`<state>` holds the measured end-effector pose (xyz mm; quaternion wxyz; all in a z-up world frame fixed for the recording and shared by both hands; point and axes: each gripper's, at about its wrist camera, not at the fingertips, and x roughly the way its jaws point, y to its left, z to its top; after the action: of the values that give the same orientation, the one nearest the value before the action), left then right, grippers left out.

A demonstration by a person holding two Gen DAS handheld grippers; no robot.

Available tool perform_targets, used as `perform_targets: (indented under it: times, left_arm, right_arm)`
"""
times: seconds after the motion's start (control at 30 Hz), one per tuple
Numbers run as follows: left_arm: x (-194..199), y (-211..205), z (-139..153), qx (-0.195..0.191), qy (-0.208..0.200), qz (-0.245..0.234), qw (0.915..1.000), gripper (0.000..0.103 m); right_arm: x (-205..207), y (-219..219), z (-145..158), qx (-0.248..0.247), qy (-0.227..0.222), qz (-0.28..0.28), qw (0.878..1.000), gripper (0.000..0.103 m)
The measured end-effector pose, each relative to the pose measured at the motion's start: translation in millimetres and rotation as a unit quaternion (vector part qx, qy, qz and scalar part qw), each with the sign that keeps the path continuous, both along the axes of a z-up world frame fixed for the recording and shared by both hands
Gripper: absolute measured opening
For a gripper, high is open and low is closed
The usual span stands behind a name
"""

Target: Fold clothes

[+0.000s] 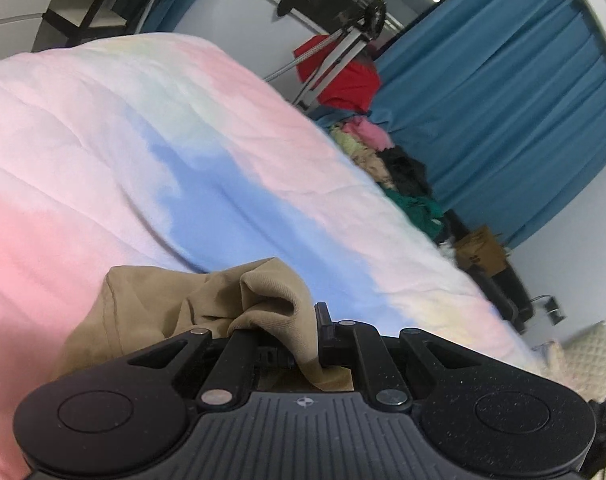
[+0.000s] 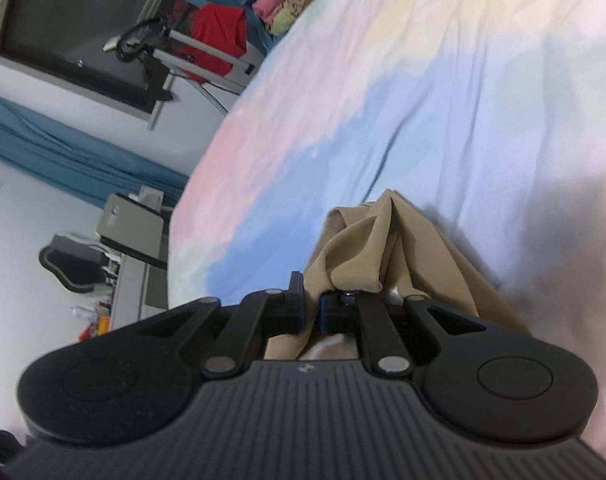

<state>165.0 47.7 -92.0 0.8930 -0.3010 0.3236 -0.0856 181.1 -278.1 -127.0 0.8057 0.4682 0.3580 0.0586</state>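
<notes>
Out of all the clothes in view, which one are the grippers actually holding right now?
The tan garment, pinched by both the left gripper and the right gripper over the pastel bedspread. The pile of clothes at the far edge and the red garment are untouched.

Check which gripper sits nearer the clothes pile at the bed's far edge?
Can't tell: both the left gripper and right gripper are shut on the tan garment, well short of the clothes pile.

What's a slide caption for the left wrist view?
Left gripper pinching bunched tan garment above pastel tie-dye bedspread; clothes pile beyond the bed.
</notes>
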Motion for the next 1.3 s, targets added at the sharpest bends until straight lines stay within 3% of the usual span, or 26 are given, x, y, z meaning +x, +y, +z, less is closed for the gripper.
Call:
perform_targets:
  times: [0.13,0.37,0.4,0.47,0.5,0.53,0.57,0.6,0.63,0.73,0.83,0.93,0.97,1.0,1.03,1.17,1.3]
  left_arm:
    - [11.5,-6.7,-9.0,0.027,-0.021,-0.007,0.9994,0.009]
    - [12.8,-11.1,-13.1,0.036,-0.030,-0.012,0.9988,0.010]
    - [11.8,-12.8,-11.5,0.043,-0.029,-0.018,0.9985,0.012]
    - [9.6,-16.7,-6.5,0.061,-0.025,-0.034,0.9972,0.028]
    - [8.0,-18.9,-3.7,0.066,-0.025,-0.042,0.9966,0.035]
    - [6.7,-21.1,-1.2,0.069,-0.027,-0.049,0.9960,0.050]
    - [4.1,-24.9,1.2,0.079,-0.032,-0.058,0.9947,0.060]
    - [0.7,-29.4,3.6,0.093,-0.038,-0.067,0.9927,0.063]
    - [-4.0,-32.8,6.4,0.106,-0.045,-0.073,0.9907,0.066]
    - [-19.4,-38.9,14.6,0.138,-0.060,-0.085,0.9850,0.069]
    - [-29.5,-38.1,18.5,0.159,-0.054,-0.090,0.9817,0.069]
    - [-33.8,-41.0,15.8,0.202,-0.050,-0.094,0.9735,0.069]
    - [-32.2,-41.6,13.5,0.207,-0.048,-0.096,0.9724,0.069]
    - [-30.7,-42.3,11.2,0.212,-0.045,-0.099,0.9712,0.069]
    - [-29.2,-43.0,8.9,0.217,-0.042,-0.101,0.9700,0.069]
    - [-24.0,-45.2,-0.6,0.235,-0.033,-0.110,0.9653,0.070]
    - [-28.6,-46.3,-1.0,0.244,-0.036,-0.112,0.9627,0.070]
  right_arm:
    - [13.3,6.1,-3.4,-0.030,-0.005,0.008,1.000,0.012]
    - [16.3,7.5,-1.7,-0.052,-0.007,0.022,0.998,0.013]
    - [15.1,7.8,-0.4,-0.057,-0.011,0.026,0.998,0.013]
    - [11.4,8.6,2.9,-0.065,-0.020,0.032,0.997,0.017]
    - [8.5,10.4,6.0,-0.071,-0.029,0.038,0.996,0.027]
    - [4.3,13.9,10.9,-0.081,-0.046,0.047,0.995,0.036]
    - [0.1,17.5,15.7,-0.092,-0.062,0.056,0.992,0.059]
    - [-4.6,21.8,21.3,-0.104,-0.078,0.063,0.990,0.077]
    - [-9.9,27.1,27.6,-0.120,-0.094,0.066,0.986,0.079]
    - [-25.3,40.5,45.3,-0.162,-0.135,0.079,0.974,0.078]
    - [-29.8,48.0,51.1,-0.209,-0.146,0.090,0.963,0.078]
    - [-32.0,54.5,54.6,-0.256,-0.151,0.099,0.950,0.064]
    - [-32.7,56.7,55.8,-0.272,-0.153,0.102,0.944,0.053]
    - [-30.4,57.6,53.2,-0.282,-0.146,0.106,0.942,0.042]
    - [-24.0,57.4,46.2,-0.285,-0.131,0.110,0.943,0.040]
    - [0.1,62.1,16.6,-0.307,-0.073,0.134,0.939,0.039]
    - [0.5,65.2,13.8,-0.319,-0.076,0.139,0.934,0.039]
